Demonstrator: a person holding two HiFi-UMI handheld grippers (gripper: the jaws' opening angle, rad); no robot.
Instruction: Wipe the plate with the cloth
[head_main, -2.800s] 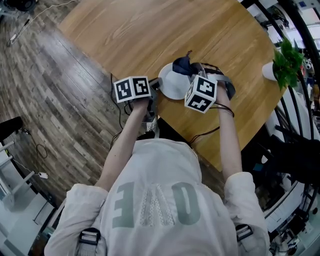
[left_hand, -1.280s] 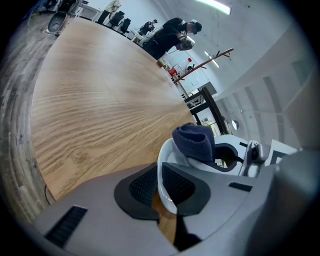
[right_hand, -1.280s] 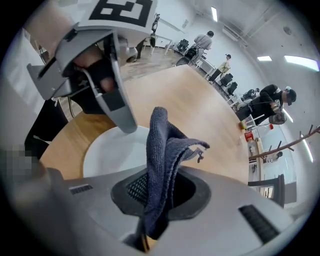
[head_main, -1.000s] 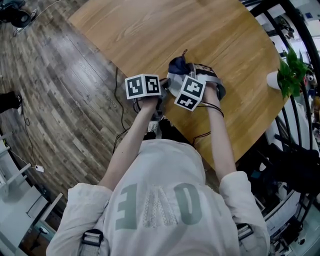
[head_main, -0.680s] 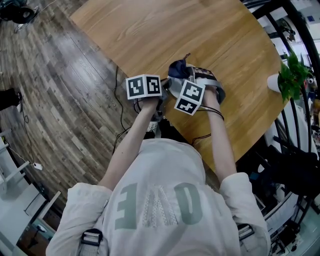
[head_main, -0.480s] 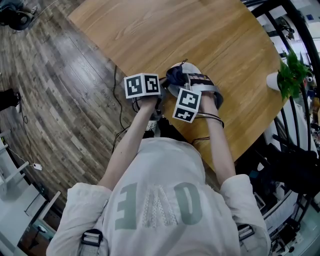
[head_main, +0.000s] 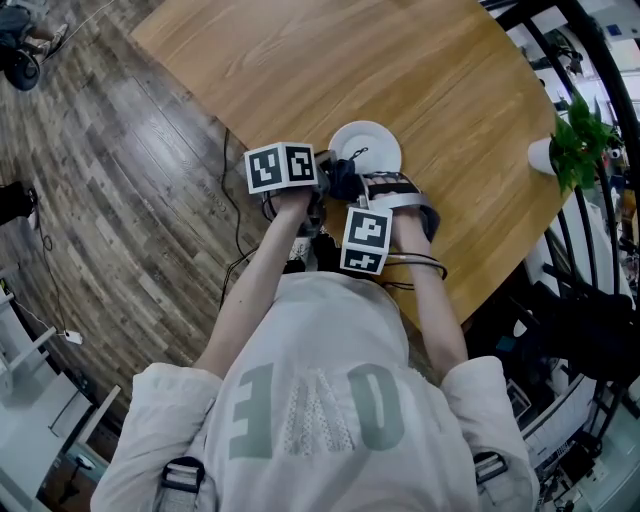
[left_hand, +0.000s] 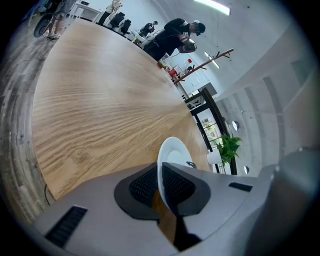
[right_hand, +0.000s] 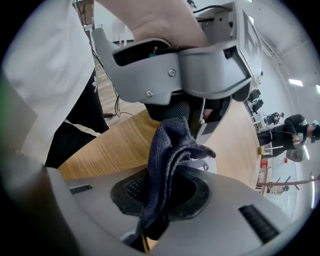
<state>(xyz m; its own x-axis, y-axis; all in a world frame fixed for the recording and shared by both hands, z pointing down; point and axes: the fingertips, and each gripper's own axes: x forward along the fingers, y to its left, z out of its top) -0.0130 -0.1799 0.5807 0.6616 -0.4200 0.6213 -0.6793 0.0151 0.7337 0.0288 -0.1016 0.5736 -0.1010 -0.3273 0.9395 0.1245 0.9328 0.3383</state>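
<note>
Left gripper, jaws nearly together, pinches the rim of the round white plate. Right gripper clamps the bunched dark blue knitted cloth at the plate's near edge.

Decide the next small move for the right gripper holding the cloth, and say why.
Probably sweep the cloth out across the plate. The right gripper has it clamped at the plate's near edge, beside the left gripper pinching the rim, and most of the white surface lies bare beyond it.
</note>
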